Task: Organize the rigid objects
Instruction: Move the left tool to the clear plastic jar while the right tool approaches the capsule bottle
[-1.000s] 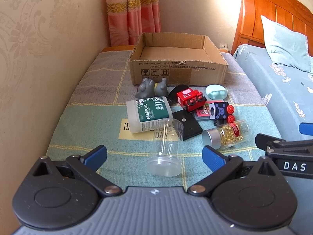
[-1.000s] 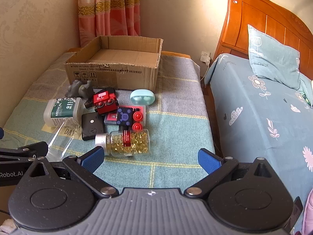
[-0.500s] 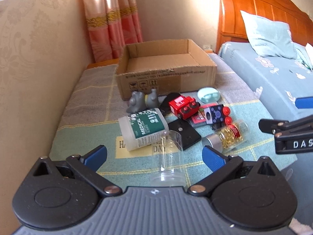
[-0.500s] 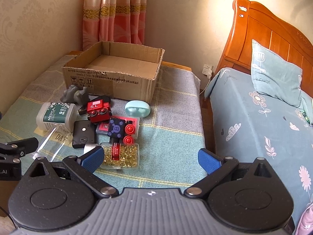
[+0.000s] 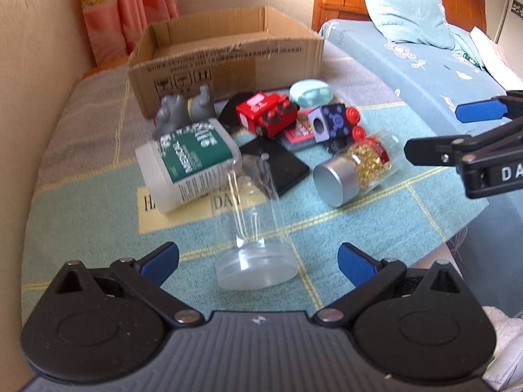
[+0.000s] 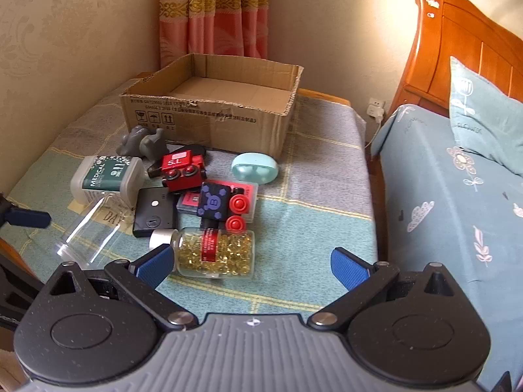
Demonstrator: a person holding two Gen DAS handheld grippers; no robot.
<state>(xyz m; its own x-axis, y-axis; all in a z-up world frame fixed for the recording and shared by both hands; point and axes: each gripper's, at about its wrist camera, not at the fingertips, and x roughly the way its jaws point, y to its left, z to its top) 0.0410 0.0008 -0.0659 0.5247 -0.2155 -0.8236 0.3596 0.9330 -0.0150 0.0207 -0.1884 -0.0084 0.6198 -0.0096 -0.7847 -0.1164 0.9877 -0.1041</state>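
An open cardboard box stands at the back of the cloth-covered table. In front of it lie a clear plastic jar, a white medical bottle, a capsule bottle with a silver cap, a red toy train, a blue-black toy block, a teal case, a black device and grey elephant figures. My left gripper is open, its fingers either side of the jar's base. My right gripper is open just before the capsule bottle.
A bed with a blue sheet and pillow runs along the right, with a narrow gap to the table. A wall borders the table's left side and curtains hang behind the box. The right gripper's arm reaches in from the right.
Both grippers have moved forward and lower toward the pile: the left onto the clear jar, the right onto the capsule bottle. The objects themselves have not shifted.
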